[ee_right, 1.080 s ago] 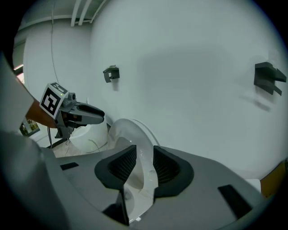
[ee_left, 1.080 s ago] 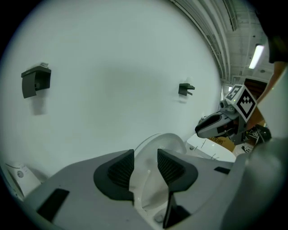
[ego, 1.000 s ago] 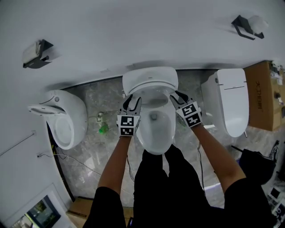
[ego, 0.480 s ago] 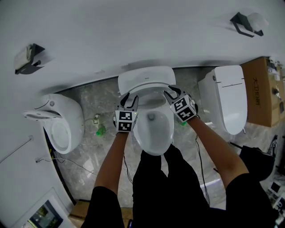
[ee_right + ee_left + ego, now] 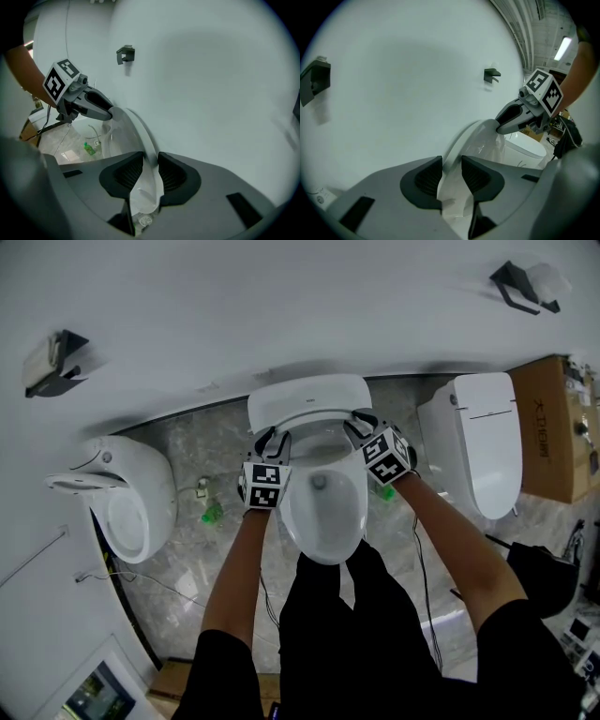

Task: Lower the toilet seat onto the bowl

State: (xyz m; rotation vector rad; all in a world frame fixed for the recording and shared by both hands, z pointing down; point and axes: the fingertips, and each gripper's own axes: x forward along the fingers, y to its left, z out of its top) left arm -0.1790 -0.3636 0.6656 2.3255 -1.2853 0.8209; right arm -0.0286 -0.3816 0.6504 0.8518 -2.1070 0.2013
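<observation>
The white toilet seat (image 5: 309, 401) stands raised against the wall behind the open bowl (image 5: 323, 507). My left gripper (image 5: 271, 440) is at the seat's left edge. In the left gripper view the seat's rim (image 5: 461, 140) runs between its jaws (image 5: 451, 174), which have just been closing and now touch it on both sides. My right gripper (image 5: 359, 421) is at the seat's right edge. Its own view shows it (image 5: 150, 171) shut on the rim (image 5: 140, 136). Each gripper also appears in the other's view: the right gripper (image 5: 506, 123) and the left gripper (image 5: 107, 112), both at the seat's top.
Another toilet (image 5: 122, 498) stands to the left and a closed one (image 5: 487, 442) to the right, next to a cardboard box (image 5: 562, 427). A green bottle (image 5: 212, 514) lies on the marble floor. Paper holders (image 5: 52, 362) (image 5: 525, 282) hang on the wall.
Both grippers have moved further in along the seat's two side edges. The seat still stands raised.
</observation>
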